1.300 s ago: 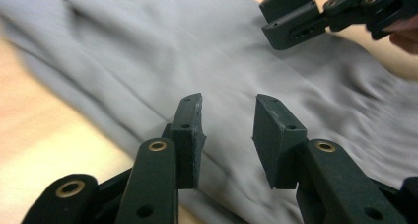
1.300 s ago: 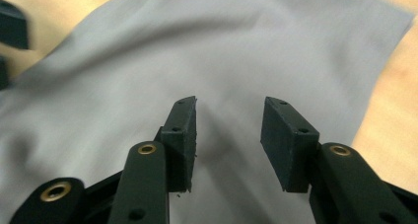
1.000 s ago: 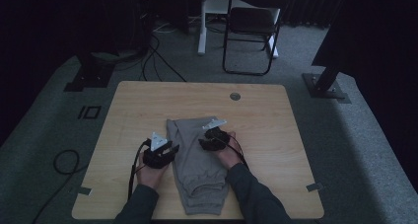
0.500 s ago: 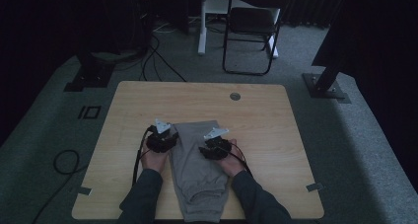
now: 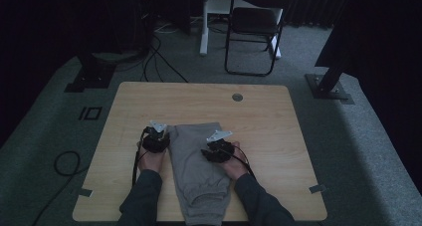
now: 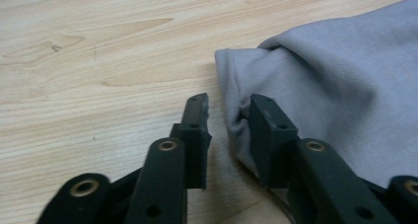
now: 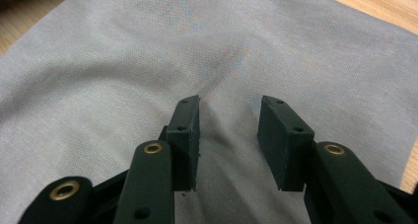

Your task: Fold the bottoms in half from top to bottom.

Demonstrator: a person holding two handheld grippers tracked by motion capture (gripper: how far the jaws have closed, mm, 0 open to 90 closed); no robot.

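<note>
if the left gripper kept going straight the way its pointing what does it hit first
Most likely the folded edge of the grey garment: the left gripper has its jaws apart around that edge, one beside it on the table, one against the cloth. Its jaws have just been closing. Depth is hard to judge.

grey sweatpants [image 5: 199, 171] folded, flat on table, cuffs probably nearest person

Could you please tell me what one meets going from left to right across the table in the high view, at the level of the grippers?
Bare table → left gripper → grey garment → right gripper → bare table again.
</note>
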